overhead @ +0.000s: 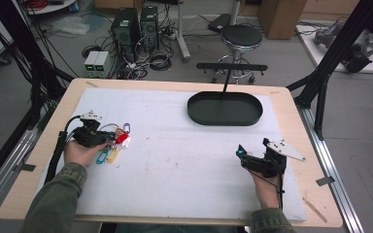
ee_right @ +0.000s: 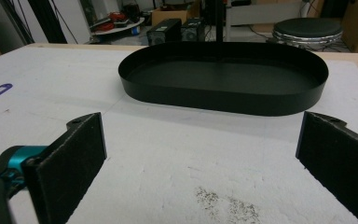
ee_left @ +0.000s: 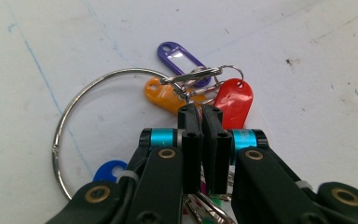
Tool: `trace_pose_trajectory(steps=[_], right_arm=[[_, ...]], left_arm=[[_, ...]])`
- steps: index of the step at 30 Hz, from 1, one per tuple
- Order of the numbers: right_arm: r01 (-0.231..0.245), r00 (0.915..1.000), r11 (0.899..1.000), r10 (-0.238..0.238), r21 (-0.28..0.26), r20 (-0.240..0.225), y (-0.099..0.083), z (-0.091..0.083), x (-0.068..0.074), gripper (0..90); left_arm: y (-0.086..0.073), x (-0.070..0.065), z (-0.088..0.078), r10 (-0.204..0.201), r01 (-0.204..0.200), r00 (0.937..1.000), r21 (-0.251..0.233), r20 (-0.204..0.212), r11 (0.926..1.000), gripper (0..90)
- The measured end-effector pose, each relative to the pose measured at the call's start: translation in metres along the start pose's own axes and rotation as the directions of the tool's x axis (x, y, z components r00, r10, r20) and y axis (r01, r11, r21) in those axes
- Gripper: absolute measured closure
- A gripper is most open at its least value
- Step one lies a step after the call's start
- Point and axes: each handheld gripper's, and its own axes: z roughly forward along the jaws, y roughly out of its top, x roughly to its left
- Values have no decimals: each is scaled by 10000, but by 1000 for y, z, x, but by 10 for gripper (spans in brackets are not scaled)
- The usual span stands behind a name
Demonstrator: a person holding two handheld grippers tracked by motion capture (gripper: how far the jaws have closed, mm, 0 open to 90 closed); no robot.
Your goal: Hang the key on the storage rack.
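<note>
Metal key ring [ee_left: 74, 121] with plastic tags [ee_left: 233, 100], table's left | our left gripper [ee_left: 200, 114] clamped on its clasp | right gripper [ee_right: 200, 154] jaws apart | light, floppy, slippery; we grip the clasp

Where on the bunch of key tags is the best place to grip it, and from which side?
Grip the metal clips where the key tags join the big wire ring, coming from above: the bunch lies flat, and that cluster stands proud.

Blk oval tray [overhead: 225, 108] on white mat [overhead: 184, 160], far side; stool [overhead: 242, 37], PC towers [overhead: 126, 26] behind table.
</note>
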Motion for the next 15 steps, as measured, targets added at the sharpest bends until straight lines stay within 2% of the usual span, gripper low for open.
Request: trace_pose_trajectory(steps=[7, 14, 15], right_arm=[[46, 10000, 10000, -46, -20, 1, 0, -1, 0, 5], [34, 10000, 10000, -34, -71, 25, 1, -1, -1, 5], [47, 10000, 10000, -47, -83, 15, 1, -2, 0, 5]], left_arm=[[3, 1, -11, -185, 184, 9998, -285, -42, 9994, 867], [10, -1, -23, 280, -281, 9995, -102, -169, 9996, 868], [13, -1, -26, 183, -181, 9998, -295, 51, 9994, 868]])
